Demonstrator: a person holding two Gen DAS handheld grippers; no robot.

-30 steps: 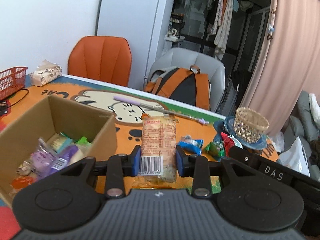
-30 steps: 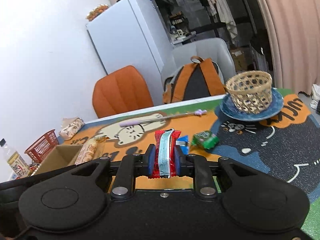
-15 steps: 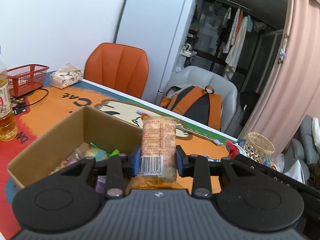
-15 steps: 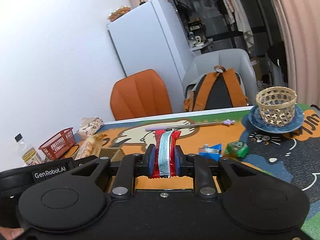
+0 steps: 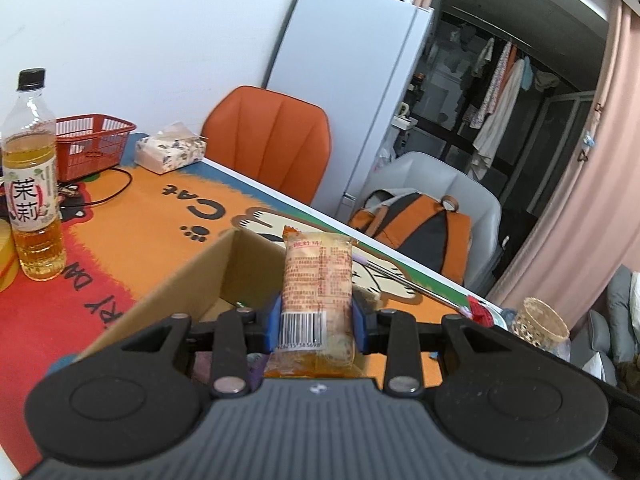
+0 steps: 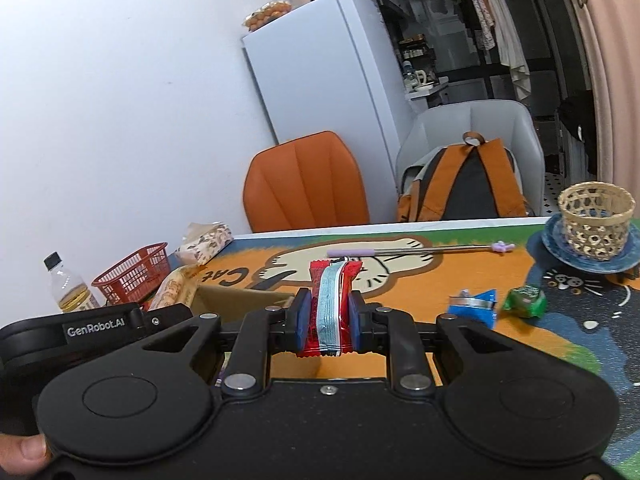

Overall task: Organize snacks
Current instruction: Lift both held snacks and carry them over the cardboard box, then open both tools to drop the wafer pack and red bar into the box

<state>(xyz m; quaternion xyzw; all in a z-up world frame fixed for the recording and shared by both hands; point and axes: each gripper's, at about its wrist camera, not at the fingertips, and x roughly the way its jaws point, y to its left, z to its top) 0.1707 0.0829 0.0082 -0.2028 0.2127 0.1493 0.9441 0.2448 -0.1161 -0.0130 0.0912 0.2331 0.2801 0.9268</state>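
Note:
My left gripper (image 5: pixel 318 322) is shut on an orange cake packet (image 5: pixel 318 280) and holds it upright over the open cardboard box (image 5: pixel 192 276). My right gripper (image 6: pixel 327 318) is shut on a red and silver snack packet (image 6: pixel 330 304), just right of the box (image 6: pixel 240 296). The left gripper and its packet (image 6: pixel 172 290) show at the left of the right wrist view. A blue snack (image 6: pixel 474 306) and a green snack (image 6: pixel 524 300) lie on the cat mat to the right. The box's contents are mostly hidden behind the gripper.
A tea bottle (image 5: pixel 32 184), a red basket (image 5: pixel 90 144) and a tissue pack (image 5: pixel 170 152) stand at the far left. A long purple-tipped rod (image 6: pixel 416 249) lies across the mat. A woven basket (image 6: pixel 596 220) sits on a blue plate at right. Chairs and a backpack stand behind the table.
Both grippers have lifted and moved left toward the box, each still holding its packet. The left gripper now sits above the box's near edge.

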